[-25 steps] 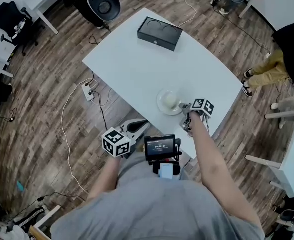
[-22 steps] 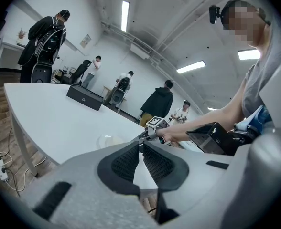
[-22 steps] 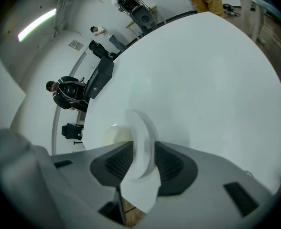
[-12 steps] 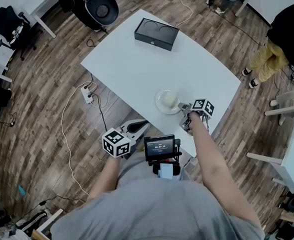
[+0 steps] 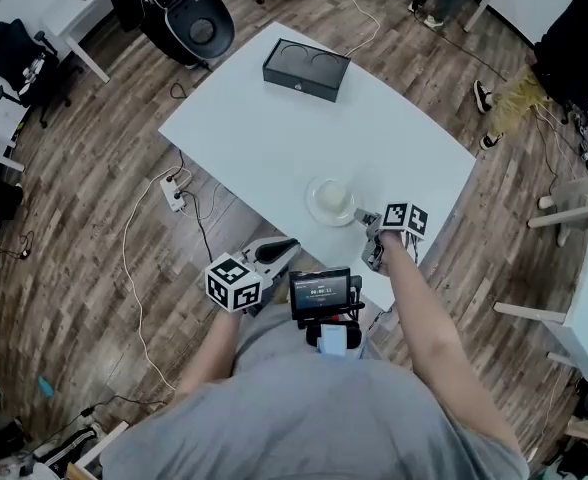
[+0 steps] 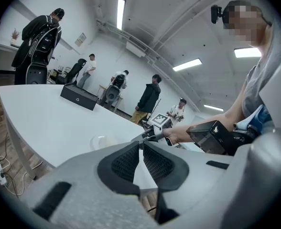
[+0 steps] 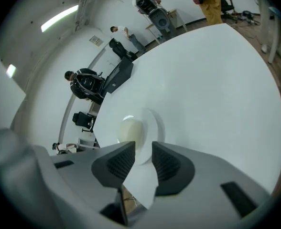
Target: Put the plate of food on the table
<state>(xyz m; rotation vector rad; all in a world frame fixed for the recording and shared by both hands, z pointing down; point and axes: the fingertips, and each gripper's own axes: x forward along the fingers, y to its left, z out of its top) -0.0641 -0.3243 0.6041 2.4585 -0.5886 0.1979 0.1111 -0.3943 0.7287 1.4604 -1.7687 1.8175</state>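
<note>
A white plate [image 5: 332, 200] with a pale rounded lump of food [image 5: 336, 201] rests on the white table [image 5: 274, 128], near its front edge. My right gripper [image 5: 367, 234] hovers just right of the plate, a little apart from the rim. Its jaws are closing with nothing between them. In the right gripper view the plate [image 7: 145, 128] lies just beyond the right gripper [image 7: 143, 149]. My left gripper [image 5: 286, 248] hangs off the table near the person's body, shut and empty. The left gripper view shows the left gripper [image 6: 141, 144] with the plate [image 6: 102, 141] beyond it.
A black box [image 5: 306, 68] sits at the table's far end. A power strip [image 5: 174, 190] and cables lie on the wood floor to the left. Office chairs [image 5: 189, 13] stand beyond the table. A person [image 5: 564, 58] stands at the far right.
The right gripper has drawn slightly back from the plate's rim. The plate stays where it was on the table. The left gripper has not moved.
</note>
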